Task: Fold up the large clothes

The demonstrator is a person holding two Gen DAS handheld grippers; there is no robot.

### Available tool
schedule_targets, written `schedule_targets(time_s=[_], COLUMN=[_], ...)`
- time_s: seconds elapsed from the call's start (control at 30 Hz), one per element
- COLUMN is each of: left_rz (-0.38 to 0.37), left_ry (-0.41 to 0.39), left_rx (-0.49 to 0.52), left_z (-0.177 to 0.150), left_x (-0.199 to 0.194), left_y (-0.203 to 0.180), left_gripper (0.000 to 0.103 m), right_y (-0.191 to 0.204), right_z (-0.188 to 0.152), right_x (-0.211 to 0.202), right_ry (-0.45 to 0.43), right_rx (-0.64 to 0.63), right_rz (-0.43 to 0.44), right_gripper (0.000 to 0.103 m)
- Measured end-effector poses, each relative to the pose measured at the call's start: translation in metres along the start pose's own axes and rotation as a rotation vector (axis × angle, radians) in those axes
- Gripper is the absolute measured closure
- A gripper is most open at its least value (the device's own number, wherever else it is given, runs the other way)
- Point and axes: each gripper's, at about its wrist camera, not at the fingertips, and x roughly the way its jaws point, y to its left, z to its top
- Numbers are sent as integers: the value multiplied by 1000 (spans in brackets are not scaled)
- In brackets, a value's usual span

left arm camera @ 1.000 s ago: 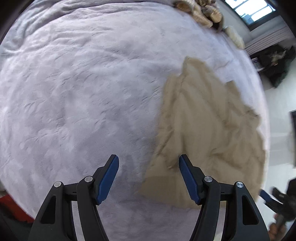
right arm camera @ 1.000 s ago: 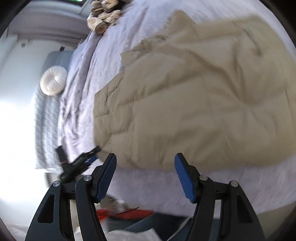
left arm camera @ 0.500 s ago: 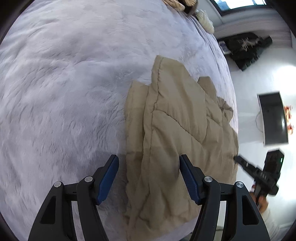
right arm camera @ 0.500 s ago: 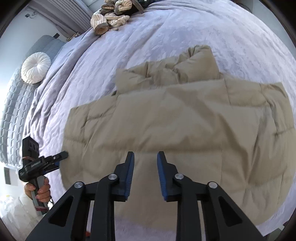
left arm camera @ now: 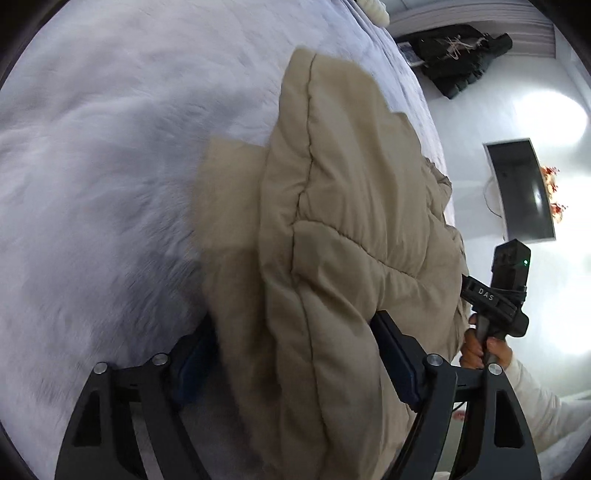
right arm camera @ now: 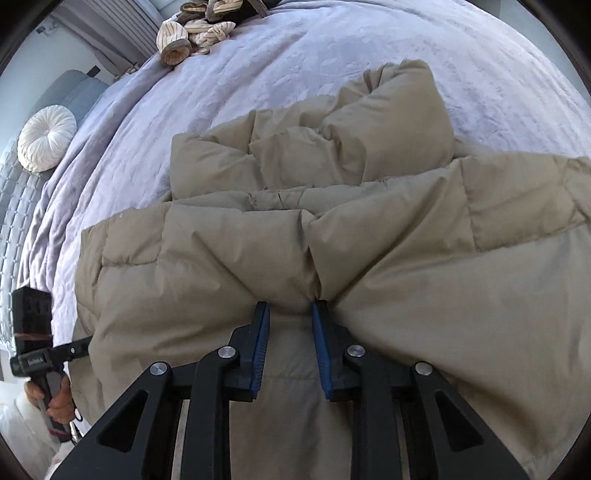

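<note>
**Tan puffer jacket on the bed, both grippers at its near edge**

We see a tan puffer jacket (right arm camera: 388,236) lying on the lilac bed cover (right arm camera: 332,55), bunched in thick quilted folds. Landmark: the jacket.

Right gripper (right arm camera: 290,314): its blue pads pinch a ridge of the jacket's near edge, the fabric puckered between them. Its jaws have just been closing, now narrow and clamped on cloth.

Left gripper (left arm camera: 291,354): jaws wide and just been opening further; a thick fold of the jacket (left arm camera: 332,258) sits between them. The left pad is half hidden under the fabric, and we cannot tell whether the pads press on it.

Beyond the jacket, at the cover's far corner, lies a heap of striped cloth (right arm camera: 195,33). Left of the jacket, off the bed, sits a round white cushion (right arm camera: 46,138).
</note>
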Motion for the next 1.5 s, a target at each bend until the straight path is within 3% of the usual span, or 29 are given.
schedule_targets(time_s=[0.1,0.13,0.17,0.2,0.33,0.57,0.77,0.87,0.97,1.13,1.33,1.5], left_rz=[-11,-16,-35,-49,-23,-109,-34,6,46,134,214,249], left_ry=[26,44,58,66,53,-1,-2,-3,-9,-31,-41,-37], left_rx=[45,65,78,84,150,232,262,254,250,220,219,222], left_z=[5,5,3,3,1,-8,-15,-21,-27,-33,-43,-47], left_x=[10,13,14,13,-3,-30,-16,-11,-14,-11,-9,-8], left_y=[-11,-18,-24,-30,-66,-152,-202,-212,-212,-207,-218,-230], left_gripper=[25,33,57,69,81,81,81,81,81,81,81,81], right_y=[-3,-3,-4,-4,-5,-13,-22,-22,-18,-29,-51,-57], right_z=[0,-1,-1,-1,0,2,4,7,1,-39,-86,-100], right_x=[5,6,7,8,11,20,20,4,-27,-73,-87,-73], right_ry=[4,4,5,6,13,33,44,63,28,10,27,55], right_rx=[6,8,9,10,21,57,85,97,70,97,193,233], right_rz=[9,8,7,5,4,34,66,66,81,117,166,195], right_gripper=[78,78,78,78,78,78,78,78,77,77,77,77])
